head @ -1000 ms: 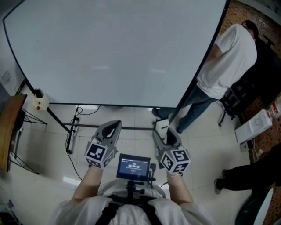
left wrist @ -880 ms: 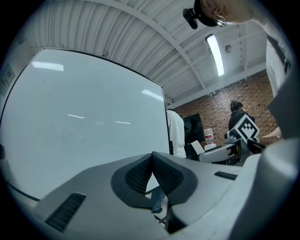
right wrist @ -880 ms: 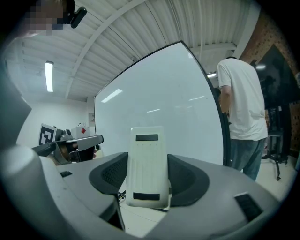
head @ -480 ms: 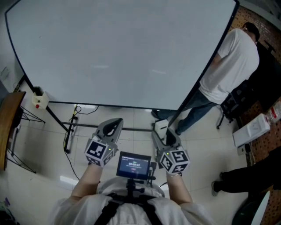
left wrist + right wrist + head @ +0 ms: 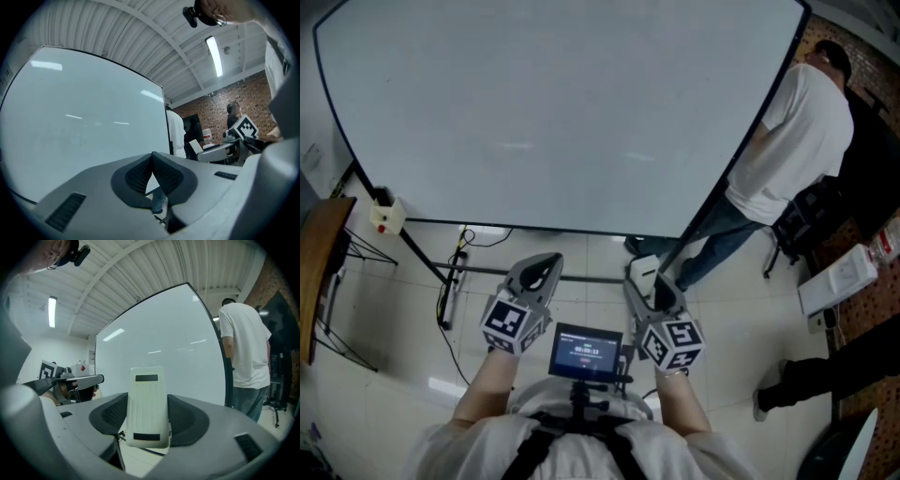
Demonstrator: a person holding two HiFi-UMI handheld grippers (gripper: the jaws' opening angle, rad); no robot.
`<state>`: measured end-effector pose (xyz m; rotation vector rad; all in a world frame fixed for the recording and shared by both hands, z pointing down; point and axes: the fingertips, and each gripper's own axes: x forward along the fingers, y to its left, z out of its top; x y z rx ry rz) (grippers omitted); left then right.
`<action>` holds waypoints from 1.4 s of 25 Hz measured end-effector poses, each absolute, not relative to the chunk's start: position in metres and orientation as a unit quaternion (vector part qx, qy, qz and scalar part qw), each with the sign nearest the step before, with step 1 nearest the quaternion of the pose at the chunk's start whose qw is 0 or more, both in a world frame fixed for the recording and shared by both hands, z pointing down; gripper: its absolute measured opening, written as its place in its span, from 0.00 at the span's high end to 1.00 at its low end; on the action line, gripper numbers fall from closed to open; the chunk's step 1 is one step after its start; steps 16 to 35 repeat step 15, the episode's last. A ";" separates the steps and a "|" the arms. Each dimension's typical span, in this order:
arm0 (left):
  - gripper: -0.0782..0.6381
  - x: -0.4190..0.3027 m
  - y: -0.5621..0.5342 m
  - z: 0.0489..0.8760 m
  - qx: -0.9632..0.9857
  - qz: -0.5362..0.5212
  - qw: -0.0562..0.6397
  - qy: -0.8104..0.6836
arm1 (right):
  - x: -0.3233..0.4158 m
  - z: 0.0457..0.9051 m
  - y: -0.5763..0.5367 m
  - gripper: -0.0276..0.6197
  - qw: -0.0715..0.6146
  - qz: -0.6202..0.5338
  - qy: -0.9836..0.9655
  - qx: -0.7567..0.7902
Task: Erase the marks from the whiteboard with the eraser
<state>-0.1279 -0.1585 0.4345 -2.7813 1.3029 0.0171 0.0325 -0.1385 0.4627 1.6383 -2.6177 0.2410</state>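
Facing a wide whiteboard [image 5: 553, 112] on a black-framed stand, above a pale tiled floor [image 5: 394, 309]. Board surface pale, with streaks of reflected ceiling light.

Holding the right gripper [image 5: 649, 286] low and close to the body, below the board's bottom edge. Jaws pinching a white eraser [image 5: 148, 406] from both sides, lengthwise between the pads, its far end past the tips, well apart from the board.

Holding the left gripper [image 5: 536, 275] just beside the right one at about the same height, jaws pressed together on nothing.

Carrying a small lit screen [image 5: 584, 353] at the chest, between the two marker cubes.

By the board's right edge, a person in a white shirt [image 5: 792, 131], back turned.
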 end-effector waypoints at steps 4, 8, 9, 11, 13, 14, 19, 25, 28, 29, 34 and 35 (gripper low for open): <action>0.88 -0.127 -0.161 0.436 -0.908 0.002 0.033 0.418 | 0.032 0.462 -0.141 0.56 0.020 0.078 -0.844 0.530; 0.88 -0.124 -0.161 0.434 -0.908 0.003 0.035 0.417 | 0.035 0.462 -0.143 0.56 0.018 0.078 -0.843 0.532; 0.88 -0.124 -0.162 0.434 -0.909 0.002 0.035 0.416 | 0.035 0.461 -0.143 0.56 0.017 0.078 -0.843 0.532; 0.88 -0.125 -0.163 0.435 -0.908 0.001 0.033 0.419 | 0.034 0.460 -0.145 0.56 0.017 0.077 -0.844 0.531; 0.88 -0.125 -0.165 0.434 -0.906 0.003 0.033 0.422 | 0.035 0.458 -0.147 0.56 0.017 0.076 -0.844 0.531; 0.88 -0.124 -0.165 0.433 -0.905 0.004 0.033 0.423 | 0.037 0.458 -0.148 0.56 0.017 0.075 -0.844 0.531; 0.88 -0.123 -0.166 0.432 -0.905 0.006 0.033 0.424 | 0.038 0.457 -0.149 0.56 0.017 0.075 -0.844 0.531; 0.88 -0.123 -0.166 0.432 -0.905 0.006 0.033 0.424 | 0.038 0.457 -0.149 0.56 0.017 0.075 -0.844 0.531; 0.88 -0.123 -0.166 0.432 -0.905 0.006 0.033 0.424 | 0.038 0.457 -0.149 0.56 0.017 0.075 -0.844 0.531; 0.88 -0.123 -0.166 0.432 -0.905 0.006 0.033 0.424 | 0.038 0.457 -0.149 0.56 0.017 0.075 -0.844 0.531; 0.88 -0.123 -0.166 0.432 -0.905 0.006 0.033 0.424 | 0.038 0.457 -0.149 0.56 0.017 0.075 -0.844 0.531; 0.88 -0.123 -0.166 0.432 -0.905 0.006 0.033 0.424 | 0.038 0.457 -0.149 0.56 0.017 0.075 -0.844 0.531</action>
